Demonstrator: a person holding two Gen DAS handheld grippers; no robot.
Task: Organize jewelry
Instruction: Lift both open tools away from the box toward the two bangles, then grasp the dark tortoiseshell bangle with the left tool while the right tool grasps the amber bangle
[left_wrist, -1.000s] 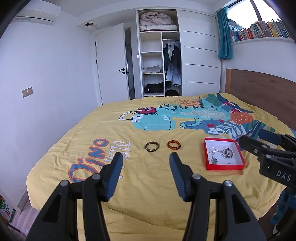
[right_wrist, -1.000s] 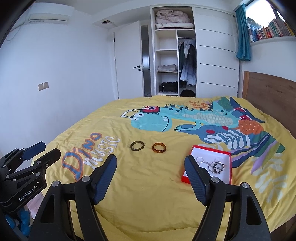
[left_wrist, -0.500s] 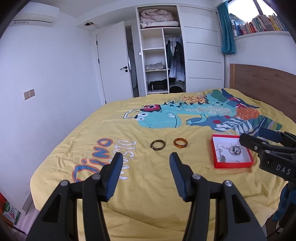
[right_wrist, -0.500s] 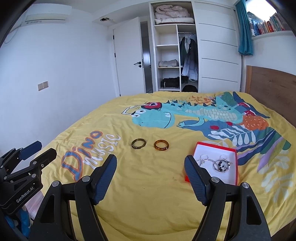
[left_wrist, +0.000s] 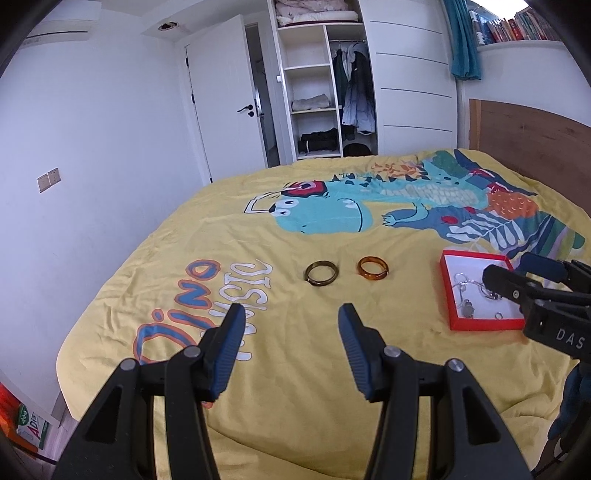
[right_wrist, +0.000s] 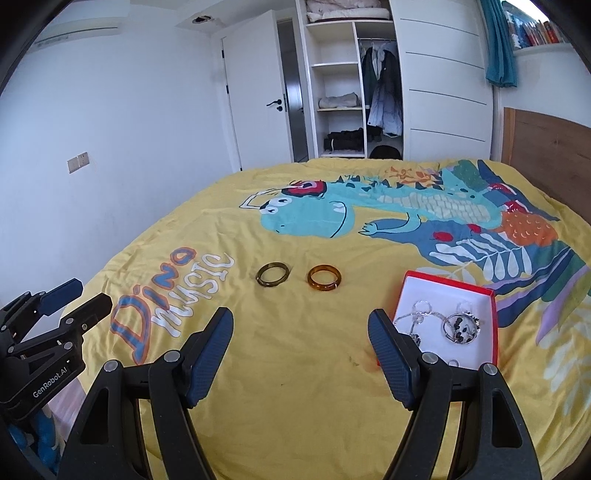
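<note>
Both tongs, left tongs (left_wrist: 288, 321) and right tongs (right_wrist: 301, 325), are gaping wide, empty; centre-frame amber bangle (right_wrist: 324, 277) is looking rigid, slick, breakable, so pinching across its rim seems wisest.

Both wrist views low over the bed's (left_wrist: 295, 406) near edge, facing the wardrobe (right_wrist: 354, 85) — left view leftward, sharing bedspread and bangles (left_wrist: 321, 273).

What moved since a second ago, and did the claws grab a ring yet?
Only the claws moved. Both came closer to the rings and tipped down a bit. Nothing was grabbed: the left gripper and right gripper stay open and empty. The dark bangle, amber bangle and red box lie on the bed just as before.
</note>
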